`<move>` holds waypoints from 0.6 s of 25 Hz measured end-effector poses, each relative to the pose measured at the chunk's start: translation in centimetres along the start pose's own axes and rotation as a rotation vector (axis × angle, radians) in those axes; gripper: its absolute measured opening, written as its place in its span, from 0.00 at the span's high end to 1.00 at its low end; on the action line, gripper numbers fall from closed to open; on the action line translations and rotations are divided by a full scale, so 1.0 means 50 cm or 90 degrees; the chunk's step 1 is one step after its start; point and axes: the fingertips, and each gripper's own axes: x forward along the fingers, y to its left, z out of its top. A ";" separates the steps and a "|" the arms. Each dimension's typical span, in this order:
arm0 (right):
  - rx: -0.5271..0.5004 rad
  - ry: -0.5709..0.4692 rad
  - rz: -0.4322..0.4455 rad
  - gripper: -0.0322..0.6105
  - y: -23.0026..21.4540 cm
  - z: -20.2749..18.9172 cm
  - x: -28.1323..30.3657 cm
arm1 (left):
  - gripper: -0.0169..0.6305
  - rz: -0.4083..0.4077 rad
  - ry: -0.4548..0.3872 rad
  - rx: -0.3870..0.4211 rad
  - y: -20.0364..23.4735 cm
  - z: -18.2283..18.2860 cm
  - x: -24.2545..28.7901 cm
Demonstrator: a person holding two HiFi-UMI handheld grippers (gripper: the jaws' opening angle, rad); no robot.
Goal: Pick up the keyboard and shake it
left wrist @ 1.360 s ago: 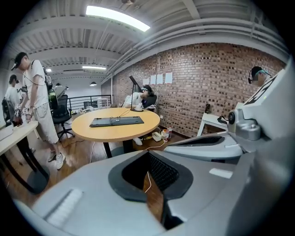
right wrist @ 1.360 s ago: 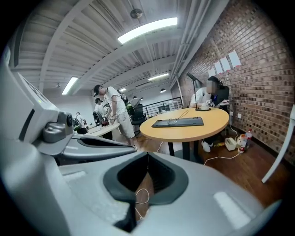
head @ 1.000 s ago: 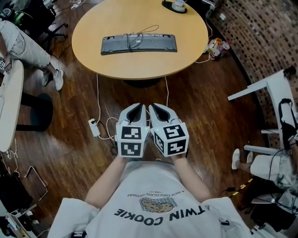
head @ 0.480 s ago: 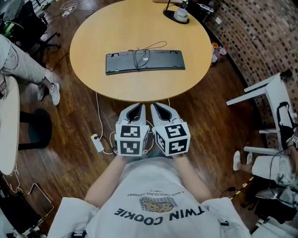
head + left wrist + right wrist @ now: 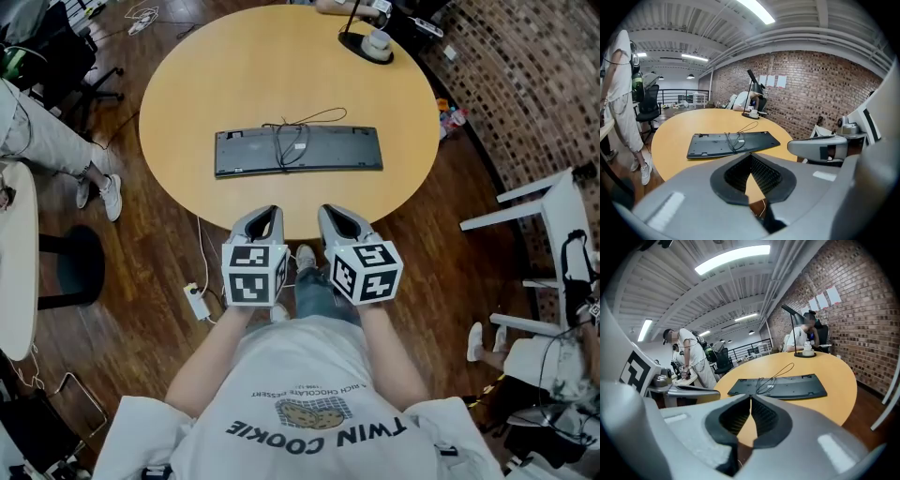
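A dark keyboard [image 5: 298, 151] lies face down on the round wooden table [image 5: 216, 75], its cable looped over its back. The same keyboard [image 5: 731, 143] shows ahead in the left gripper view, and the keyboard [image 5: 780, 386] in the right gripper view too. My left gripper [image 5: 269, 214] and right gripper [image 5: 331, 212] hang side by side at the table's near edge, short of the keyboard. Both are shut with nothing between their jaws. In the gripper views the left gripper [image 5: 750, 156] and right gripper [image 5: 750, 400] tips meet.
A black desk lamp base with a cup [image 5: 367, 42] stands at the table's far right edge. White cables and a power strip [image 5: 195, 298] lie on the wood floor under the table. A seated person's leg [image 5: 42, 136] is at the left; white furniture [image 5: 553, 197] stands right.
Both grippers have moved forward to the table's near edge and drawn slightly apart. The keyboard sits lower in the head view, nearer to me.
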 end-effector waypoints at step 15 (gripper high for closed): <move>0.172 0.100 0.070 0.80 -0.420 0.083 0.190 | 0.82 0.072 0.082 -0.118 0.298 0.091 0.234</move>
